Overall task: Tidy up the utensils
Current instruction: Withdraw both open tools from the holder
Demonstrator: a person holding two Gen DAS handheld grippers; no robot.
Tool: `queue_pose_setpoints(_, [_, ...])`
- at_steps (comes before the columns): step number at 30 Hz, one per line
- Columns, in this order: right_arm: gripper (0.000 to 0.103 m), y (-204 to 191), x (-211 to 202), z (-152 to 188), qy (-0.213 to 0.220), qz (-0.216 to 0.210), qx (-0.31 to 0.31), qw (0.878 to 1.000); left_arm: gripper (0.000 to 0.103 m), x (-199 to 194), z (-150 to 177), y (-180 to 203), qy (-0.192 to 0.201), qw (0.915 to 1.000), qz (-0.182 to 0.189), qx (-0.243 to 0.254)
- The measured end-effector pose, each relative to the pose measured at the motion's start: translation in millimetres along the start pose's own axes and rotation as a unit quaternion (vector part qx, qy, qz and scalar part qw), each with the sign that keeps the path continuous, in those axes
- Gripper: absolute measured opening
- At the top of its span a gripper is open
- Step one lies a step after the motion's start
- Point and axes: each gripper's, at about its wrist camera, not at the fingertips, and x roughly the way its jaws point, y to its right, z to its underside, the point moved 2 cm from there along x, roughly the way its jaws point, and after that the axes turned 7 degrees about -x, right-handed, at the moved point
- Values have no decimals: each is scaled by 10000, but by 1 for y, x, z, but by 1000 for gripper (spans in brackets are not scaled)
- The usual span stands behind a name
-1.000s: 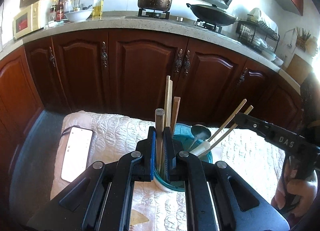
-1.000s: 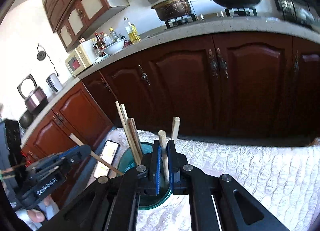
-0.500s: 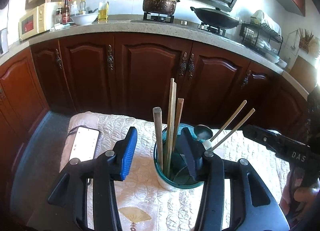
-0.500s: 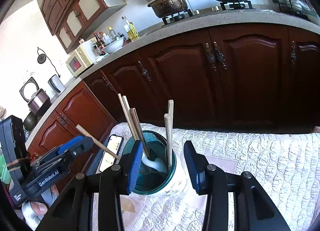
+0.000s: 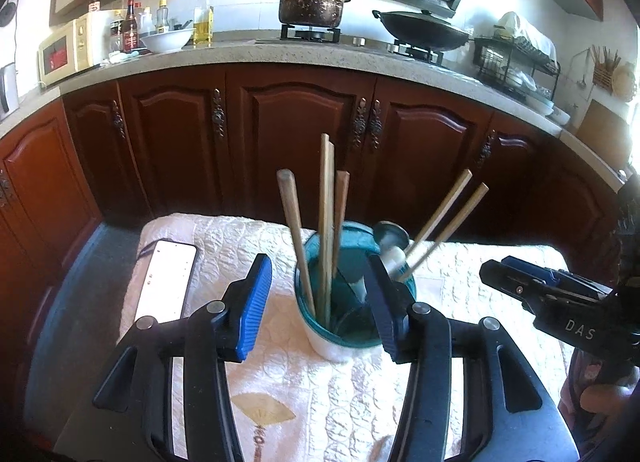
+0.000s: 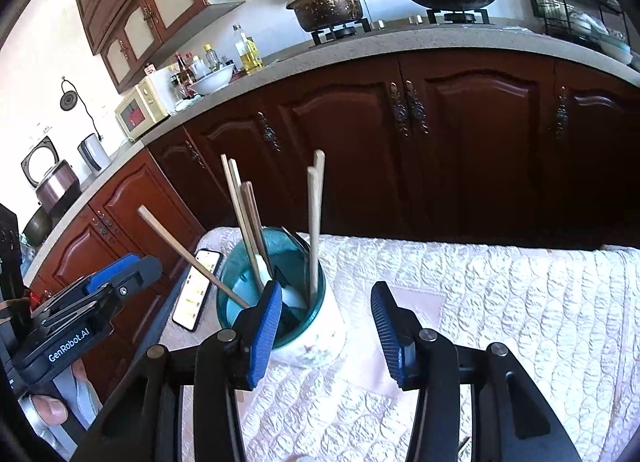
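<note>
A teal-rimmed white utensil cup (image 5: 344, 336) stands on the quilted white table cloth (image 5: 344, 402); it also shows in the right wrist view (image 6: 316, 332). In it stand several wooden chopsticks (image 5: 326, 218), a round wooden stick (image 5: 294, 230) and a white-handled spoon (image 5: 394, 246). My left gripper (image 5: 318, 294) is open and empty, its jaws either side of the cup. My right gripper (image 6: 324, 312) is open and empty just in front of the cup. Each gripper shows in the other's view: the right (image 5: 544, 298), the left (image 6: 96, 298).
A phone (image 5: 166, 280) lies on the cloth left of the cup, also in the right wrist view (image 6: 198, 288). Dark wooden cabinets (image 5: 304, 142) stand behind the table. The counter above holds a pot (image 5: 312, 6), a wok (image 5: 424, 28) and a microwave (image 5: 66, 52).
Both grippers were shut on sticks in the cup a second ago. Both opened, left the sticks standing in the cup, and drew back from it.
</note>
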Motion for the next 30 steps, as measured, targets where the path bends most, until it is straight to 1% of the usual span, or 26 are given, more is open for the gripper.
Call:
queue_pose_setpoints(9, [45, 18, -17, 23, -153, 158, 91, 9997, 47, 1, 16, 10, -205, 9997, 157, 11])
queue_pose_setpoints(15, [45, 45, -41, 42, -298, 394, 130, 9987, 47, 1, 29, 10, -381, 9988, 293, 12])
queue_pose_setpoints(18, [45, 62, -46, 62, -532, 499, 191, 9972, 47, 6, 38, 10, -537, 9978, 379, 11])
queue_pose_setpoints(20, [45, 72, -46, 75, -664, 549, 237, 9960, 47, 10, 43, 11, -631, 9973, 372, 42])
queue_pose_setpoints(22, [45, 80, -41, 92, -892, 565, 317, 9939, 47, 13, 48, 11, -714, 9968, 364, 30])
queue_pose_setpoints(25, [45, 93, -36, 115, -1123, 557, 509, 9908, 47, 15, 54, 13, -789, 9962, 369, 49])
queue_pose_setpoints(30, [45, 112, -31, 143, -1413, 487, 858, 9850, 47, 22, 67, 21, -976, 9942, 430, 123])
